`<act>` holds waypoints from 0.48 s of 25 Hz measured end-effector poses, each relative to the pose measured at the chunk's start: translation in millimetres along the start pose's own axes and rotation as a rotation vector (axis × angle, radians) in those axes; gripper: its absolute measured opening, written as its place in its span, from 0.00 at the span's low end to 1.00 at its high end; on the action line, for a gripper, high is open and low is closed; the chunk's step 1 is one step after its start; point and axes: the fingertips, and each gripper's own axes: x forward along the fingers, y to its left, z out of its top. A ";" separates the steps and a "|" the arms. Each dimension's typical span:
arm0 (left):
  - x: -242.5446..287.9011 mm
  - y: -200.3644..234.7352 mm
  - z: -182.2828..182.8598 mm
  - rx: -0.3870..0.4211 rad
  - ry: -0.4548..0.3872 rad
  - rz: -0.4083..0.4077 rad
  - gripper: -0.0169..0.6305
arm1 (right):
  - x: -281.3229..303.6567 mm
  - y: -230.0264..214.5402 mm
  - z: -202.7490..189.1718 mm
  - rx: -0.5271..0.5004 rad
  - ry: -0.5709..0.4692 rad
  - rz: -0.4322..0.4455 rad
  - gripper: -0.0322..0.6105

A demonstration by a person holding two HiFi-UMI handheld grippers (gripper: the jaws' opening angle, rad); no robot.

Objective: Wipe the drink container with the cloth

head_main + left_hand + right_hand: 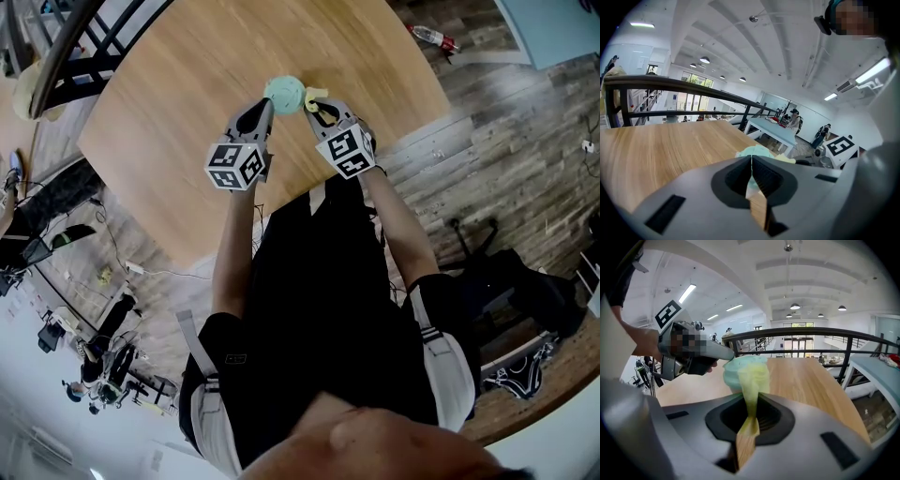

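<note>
A mint-green round drink container (284,93) stands on the wooden table (187,141) near its front edge. My left gripper (268,103) comes at it from the left, jaws shut on a thin mint-green part of the container (757,151). My right gripper (315,107) is shut on a yellow cloth (315,93), which lies against the container's right side. In the right gripper view the cloth (753,378) runs up from the right gripper (750,417) over the container (732,373), while the left gripper's tip (724,354) touches the container's top left.
A black railing (89,42) runs along the table's far left side. A red-capped bottle (433,37) lies on the plank floor, and a black bag (511,281) sits at the right. A light blue table (777,127) and several people are beyond.
</note>
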 end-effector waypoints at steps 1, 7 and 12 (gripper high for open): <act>-0.4 0.1 0.5 0.009 0.003 0.002 0.06 | 2.4 0.2 -1.1 -0.004 0.006 0.005 0.12; -1.1 -1.5 0.4 0.043 0.016 0.010 0.06 | 12.4 -1.4 -8.8 -0.025 0.036 0.027 0.12; -1.6 1.4 1.8 0.048 0.011 0.012 0.06 | 17.9 -2.2 -8.4 -0.035 0.020 0.068 0.12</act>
